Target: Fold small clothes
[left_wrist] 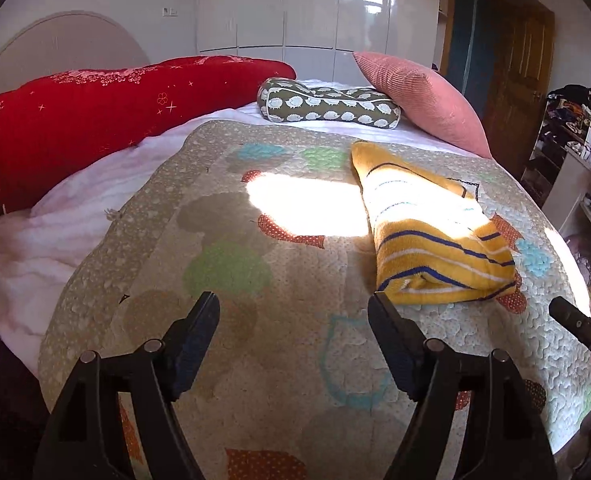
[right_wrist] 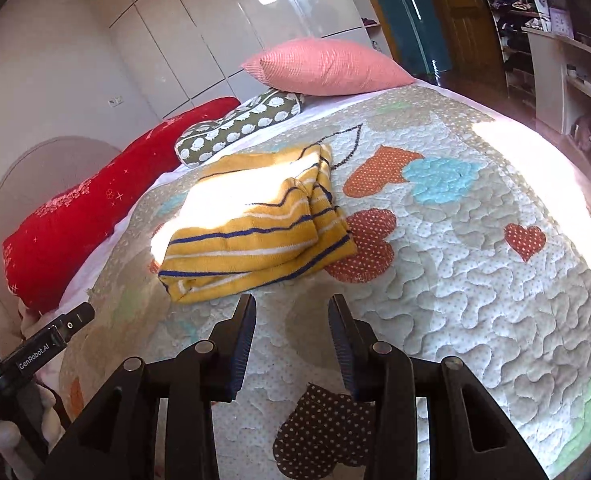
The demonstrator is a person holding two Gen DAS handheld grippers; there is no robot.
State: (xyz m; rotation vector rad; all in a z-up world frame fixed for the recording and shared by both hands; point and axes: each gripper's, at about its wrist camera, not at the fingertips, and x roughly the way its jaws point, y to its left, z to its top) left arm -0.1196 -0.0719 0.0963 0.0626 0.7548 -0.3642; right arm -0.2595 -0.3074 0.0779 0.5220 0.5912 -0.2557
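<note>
Garment: yellow striped knit (right_wrist: 255, 232), folded into a soft bundle, lying on my quilted bed cover (right_wrist: 475, 280).
Left claw (left_wrist: 293, 308): spread wide, empty.
Right claw (right_wrist: 292, 308): parted, empty, just short of the bundle.

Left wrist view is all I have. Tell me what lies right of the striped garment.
Observer: Orange heart patches on the quilt, beside the folded striped garment.
Operator: Report the right gripper.
Observer: The right gripper is open and empty, just short of the garment's near edge.
Operator: Say what's under it.
Observer: A brown dotted heart patch on the quilt.
</note>
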